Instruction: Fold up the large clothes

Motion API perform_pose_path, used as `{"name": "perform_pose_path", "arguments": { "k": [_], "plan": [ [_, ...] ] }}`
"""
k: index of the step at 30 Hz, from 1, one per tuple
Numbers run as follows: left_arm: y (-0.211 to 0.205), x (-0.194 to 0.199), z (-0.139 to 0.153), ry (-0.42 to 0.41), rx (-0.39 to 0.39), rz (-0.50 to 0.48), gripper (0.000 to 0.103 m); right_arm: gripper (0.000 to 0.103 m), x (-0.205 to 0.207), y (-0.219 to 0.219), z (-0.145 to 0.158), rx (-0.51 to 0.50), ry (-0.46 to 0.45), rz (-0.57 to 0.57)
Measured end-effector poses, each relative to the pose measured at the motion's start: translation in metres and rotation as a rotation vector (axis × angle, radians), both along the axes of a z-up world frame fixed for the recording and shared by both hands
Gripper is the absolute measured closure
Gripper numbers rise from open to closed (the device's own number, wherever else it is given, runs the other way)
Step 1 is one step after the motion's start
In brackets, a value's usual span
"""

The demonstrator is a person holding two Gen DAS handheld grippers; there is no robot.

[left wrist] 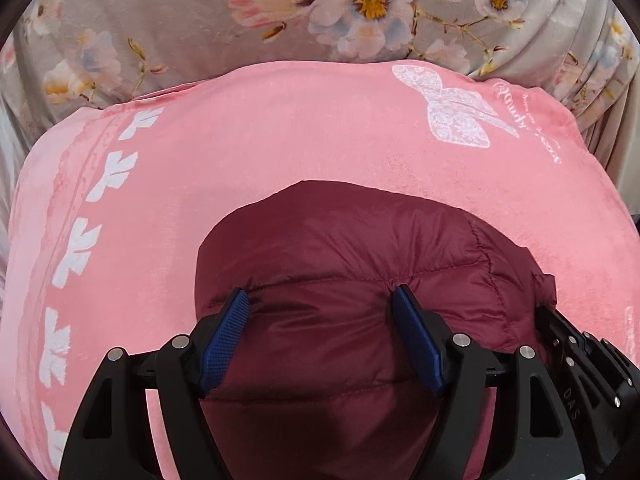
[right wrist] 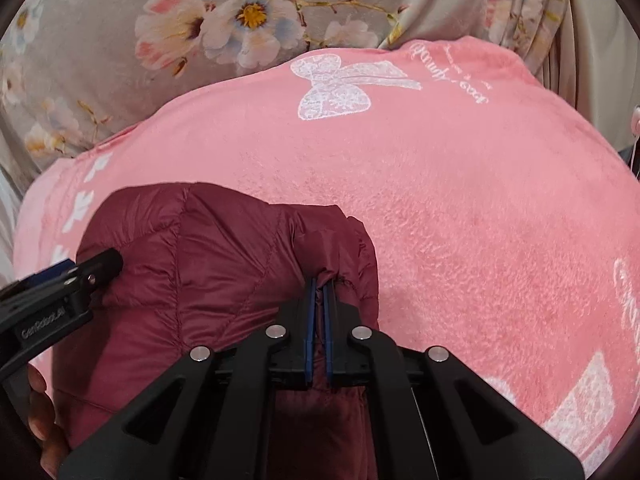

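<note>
Maroon quilted puffer jacket (left wrist: 344, 264) lies bunched on a pink plush blanket (left wrist: 280, 140) printed with a white lace bow (left wrist: 452, 108) and white leaf shapes. In the left wrist view the jacket fills the lower middle of the frame; in the right wrist view it sits at lower left. Behind the blanket, across the top of both frames, spreads a grey floral cloth (right wrist: 120, 60) with pale pink and blue blossoms.

The left claw (left wrist: 320, 312) stands wide open, its two blue ribbed pads (left wrist: 224, 336) apart, with a puffed panel of the jacket between them; the pad tips lie at a stitched seam, but neither pad presses the fabric flat. The right claw (right wrist: 319, 292) is closed on a fold at the jacket's right edge, a thin ridge of maroon fabric pinched between its blue pads.

In the right wrist view the left claw enters from the left edge, its black finger lying over the jacket. Part of a hand (right wrist: 40, 408) shows at the lower left corner.
</note>
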State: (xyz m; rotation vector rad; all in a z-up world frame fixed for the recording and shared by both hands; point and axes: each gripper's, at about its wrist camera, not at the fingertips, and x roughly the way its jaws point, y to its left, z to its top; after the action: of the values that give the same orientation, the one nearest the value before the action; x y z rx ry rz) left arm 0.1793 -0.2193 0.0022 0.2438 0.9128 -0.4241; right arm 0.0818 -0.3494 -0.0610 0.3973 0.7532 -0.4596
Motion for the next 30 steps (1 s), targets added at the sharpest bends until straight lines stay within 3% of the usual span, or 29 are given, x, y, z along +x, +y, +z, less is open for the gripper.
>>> {"name": "perform_pose_path", "arguments": {
  "k": [10, 19, 30],
  "plan": [
    [-0.006, 0.000, -0.027, -0.054, -0.013, 0.018, 0.017, 0.100, -0.003, 0.003, -0.019, -0.017, -0.042, 0.006],
    [-0.009, -0.007, -0.035, -0.132, 0.010, 0.025, 0.015, 0.100, -0.008, 0.007, -0.025, -0.036, -0.070, -0.003],
    [-0.011, -0.010, -0.038, -0.161, 0.030, 0.030, 0.013, 0.100, -0.012, 0.007, -0.027, -0.024, -0.090, -0.007]
  ]
}}
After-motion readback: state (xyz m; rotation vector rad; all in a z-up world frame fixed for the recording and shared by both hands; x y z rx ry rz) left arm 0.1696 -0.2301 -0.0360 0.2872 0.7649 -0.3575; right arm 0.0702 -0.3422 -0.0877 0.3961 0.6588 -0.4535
